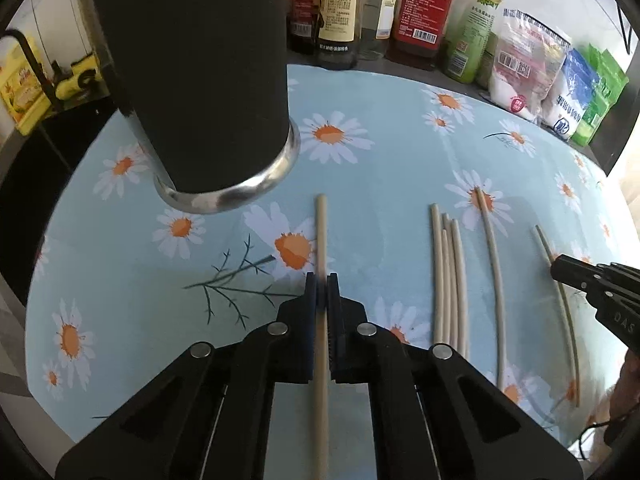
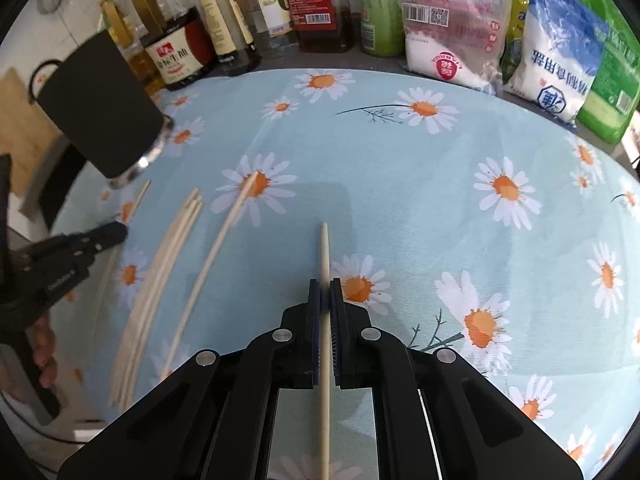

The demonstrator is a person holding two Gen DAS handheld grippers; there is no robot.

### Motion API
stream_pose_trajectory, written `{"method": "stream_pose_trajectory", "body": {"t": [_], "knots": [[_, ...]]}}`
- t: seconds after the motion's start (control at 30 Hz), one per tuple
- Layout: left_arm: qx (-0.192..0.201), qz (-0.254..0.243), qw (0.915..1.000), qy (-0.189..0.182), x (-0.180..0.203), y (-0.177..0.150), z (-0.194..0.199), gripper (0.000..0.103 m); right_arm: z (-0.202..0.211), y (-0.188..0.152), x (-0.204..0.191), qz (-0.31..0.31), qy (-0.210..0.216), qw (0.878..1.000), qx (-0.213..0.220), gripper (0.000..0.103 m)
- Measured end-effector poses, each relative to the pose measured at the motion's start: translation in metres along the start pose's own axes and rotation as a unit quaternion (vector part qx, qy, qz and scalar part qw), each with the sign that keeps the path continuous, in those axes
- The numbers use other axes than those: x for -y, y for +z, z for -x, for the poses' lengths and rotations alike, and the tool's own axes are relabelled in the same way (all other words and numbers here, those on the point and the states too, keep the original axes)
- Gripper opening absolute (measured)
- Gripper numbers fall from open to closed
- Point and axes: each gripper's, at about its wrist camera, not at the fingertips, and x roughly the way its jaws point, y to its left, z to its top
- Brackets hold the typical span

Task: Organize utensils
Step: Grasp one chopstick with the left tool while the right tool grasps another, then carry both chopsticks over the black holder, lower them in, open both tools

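The tall black cylindrical holder with a steel base rim point(image 1: 192, 80) runs past the top edge, hiding its mouth. The pale wooden chopstick point(image 1: 320, 360) between the left gripper's pads exits at the bottom edge. Bottles at the flowered tablecloth's point(image 1: 400, 152) far edge lose their necks. Left-side chopsticks point(image 2: 152, 300) blur in the right wrist view.

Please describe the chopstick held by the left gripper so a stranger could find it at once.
Start at the tall black cup on the daisy cloth. Just right of its steel base lies one pale chopstick, apart from the others, pinched by the left gripper.
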Motion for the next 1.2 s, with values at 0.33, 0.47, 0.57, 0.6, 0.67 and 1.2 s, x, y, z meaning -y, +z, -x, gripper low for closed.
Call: {"method": "stream_pose_trajectory", "body": {"t": [0.33, 0.47, 0.57, 0.6, 0.67, 1.2], "knots": [[0.037, 0.035, 0.9969, 0.061, -0.022, 0.005, 0.041, 0.005, 0.039, 0.019, -0.005, 0.031, 0.025, 0.998, 0.057, 0.005], [0.074, 0.045, 0.9922, 0.090, -0.029, 0.014, 0.074, 0.005, 0.054, 0.032, -0.013, 0.053, 0.036, 0.995, 0.082, 0.005], [0.106, 0.051, 0.9874, 0.106, -0.036, 0.020, 0.099, 0.005, 0.063, 0.045, -0.024, 0.069, 0.049, 0.991, 0.103, 0.005], [0.118, 0.054, 0.9849, 0.115, -0.037, 0.023, 0.109, 0.005, 0.067, 0.050, -0.028, 0.074, 0.056, 0.990, 0.110, 0.005], [0.138, 0.058, 0.9804, 0.127, -0.040, 0.030, 0.126, 0.005, 0.075, 0.059, -0.035, 0.087, 0.065, 0.986, 0.124, 0.005], [0.248, 0.102, 0.9497, 0.163, -0.057, 0.071, 0.215, 0.005, 0.139, 0.144, -0.109, 0.150, 0.141, 0.949, 0.238, 0.005]]}}
